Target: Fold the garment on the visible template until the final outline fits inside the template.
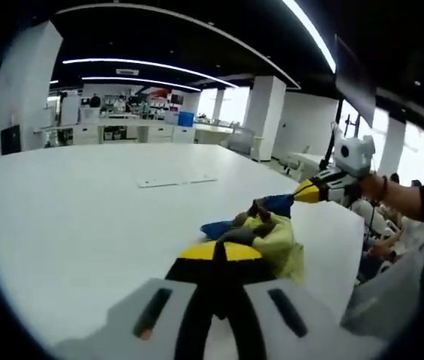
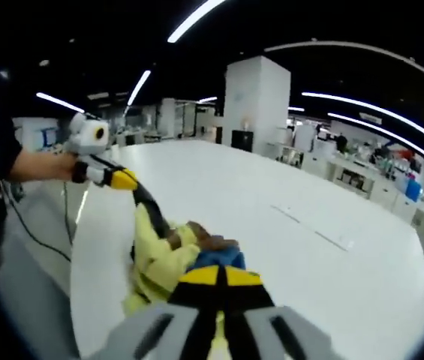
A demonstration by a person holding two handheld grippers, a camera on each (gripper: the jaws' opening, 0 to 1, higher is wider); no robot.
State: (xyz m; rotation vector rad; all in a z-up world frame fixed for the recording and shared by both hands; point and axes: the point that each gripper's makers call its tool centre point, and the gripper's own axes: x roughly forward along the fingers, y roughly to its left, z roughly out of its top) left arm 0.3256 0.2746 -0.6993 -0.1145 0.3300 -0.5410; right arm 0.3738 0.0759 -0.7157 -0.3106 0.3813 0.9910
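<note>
- Right now the garment (image 1: 272,229) is bunched in a heap between the two tools, on or just above the near edge of the big white desk (image 1: 84,217); I cannot tell whether it rests on the top or hangs lifted.
- It is mostly pale yellow with a blue part and a brownish patch, all crumpled together, so no clear outline shows.
- By the look of it, the cloth is light, thin and limp. It should drape and sag from any pinch point and keep no shape of its own; it may slide a little on the smooth top.
- My guess is the best hold is at edges or corners, two points well apart, so it can be spread flat; the present holds look close to the middle of the heap.
- The left tool (image 1: 223,251) has its jaws drawn in tight with yellow cloth caught at the tips.
- The right tool (image 2: 219,281) is likewise pinched on the garment, the blue part right at its tip.
- Beyond the garment, farther out on the desk, thin taped lines (image 1: 176,181) mark what may be the template; the garment lies well short of it.
- From the right gripper view a person's hand (image 2: 50,165) carries the left tool, reaching in to the heap.
</note>
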